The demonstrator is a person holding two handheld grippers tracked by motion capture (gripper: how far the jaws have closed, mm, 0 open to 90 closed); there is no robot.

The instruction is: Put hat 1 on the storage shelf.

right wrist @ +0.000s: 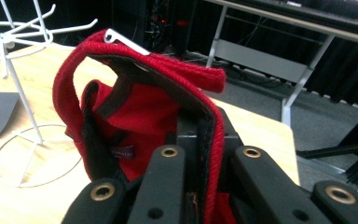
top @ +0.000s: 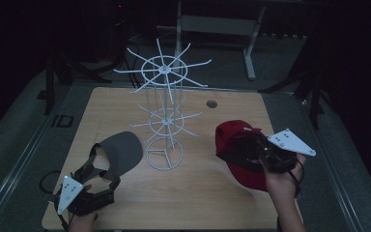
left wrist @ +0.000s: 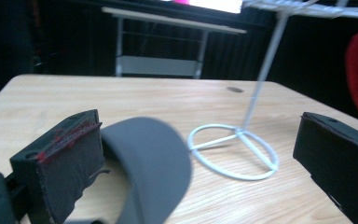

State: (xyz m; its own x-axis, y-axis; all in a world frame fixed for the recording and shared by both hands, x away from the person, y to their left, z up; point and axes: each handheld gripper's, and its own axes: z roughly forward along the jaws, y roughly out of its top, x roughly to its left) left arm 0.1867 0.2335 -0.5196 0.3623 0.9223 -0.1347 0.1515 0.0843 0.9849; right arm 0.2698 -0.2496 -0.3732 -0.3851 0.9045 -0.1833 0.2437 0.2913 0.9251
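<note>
Right gripper (top: 256, 153) at the table's right side, jaws clamped together on the rim band of a red cap (top: 236, 150); in the right gripper view the red fabric (right wrist: 144, 107) runs pinched between the two black jaws and arches up above them, lining facing the camera. The cap is lifted at the pinched edge, its brim hanging low toward the person's right hand (top: 282, 181).

Left gripper (top: 99, 169) at the near left of the wooden table (top: 198, 188), jaws spread wide. A grey visor (top: 121, 151) lies flat on the table; in the left gripper view its brim (left wrist: 151, 158) sits just beside the left jaw, well clear of the other.

White wire rack (top: 165, 111) stands upright mid-table between the two hats, ring base (left wrist: 235, 151) on the wood.
</note>
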